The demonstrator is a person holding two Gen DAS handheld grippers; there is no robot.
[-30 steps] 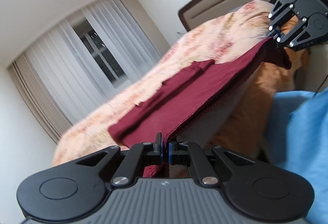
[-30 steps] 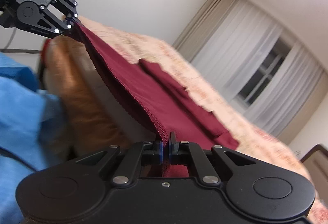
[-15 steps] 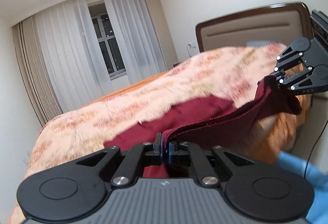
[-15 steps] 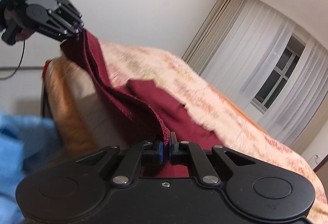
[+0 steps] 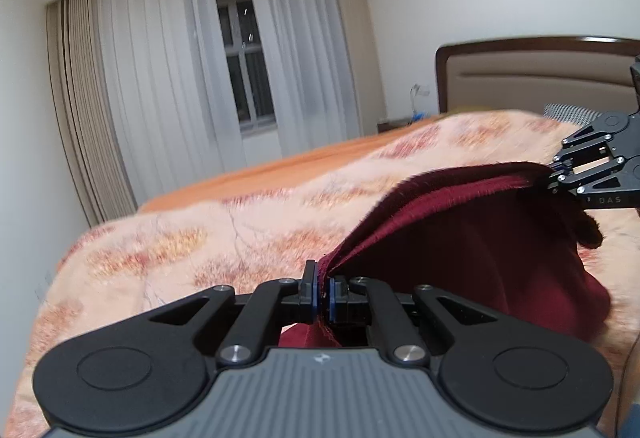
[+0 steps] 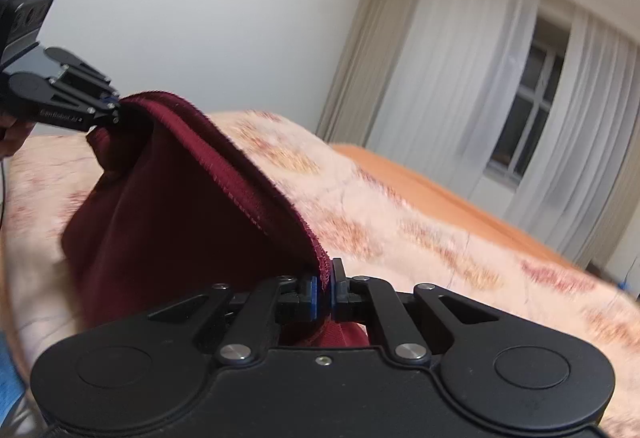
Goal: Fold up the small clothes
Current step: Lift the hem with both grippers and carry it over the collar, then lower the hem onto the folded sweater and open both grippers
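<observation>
A dark red garment [image 5: 472, 250] hangs lifted over the bed, its hemmed edge stretched between both grippers. My left gripper [image 5: 322, 288] is shut on one corner of that edge. At the far right of the left wrist view my right gripper [image 5: 554, 173] pinches the other corner. In the right wrist view the right gripper [image 6: 326, 284] is shut on the red garment [image 6: 180, 205], and the left gripper [image 6: 114, 109] grips its far end at upper left. The cloth sags in a doubled fold below the taut edge.
A peach floral blanket [image 5: 208, 234] covers the bed, with an orange sheet [image 5: 256, 173] beyond it. A wooden padded headboard [image 5: 532, 77] stands at the right. White curtains [image 5: 168, 77] and a window [image 5: 246, 65] fill the far wall. A hand [image 6: 12, 135] holds the left gripper.
Both grippers have carried the garment's edge up and forward over the bed. The cloth that lay spread flat now hangs doubled beneath them. Both views have rolled level.
</observation>
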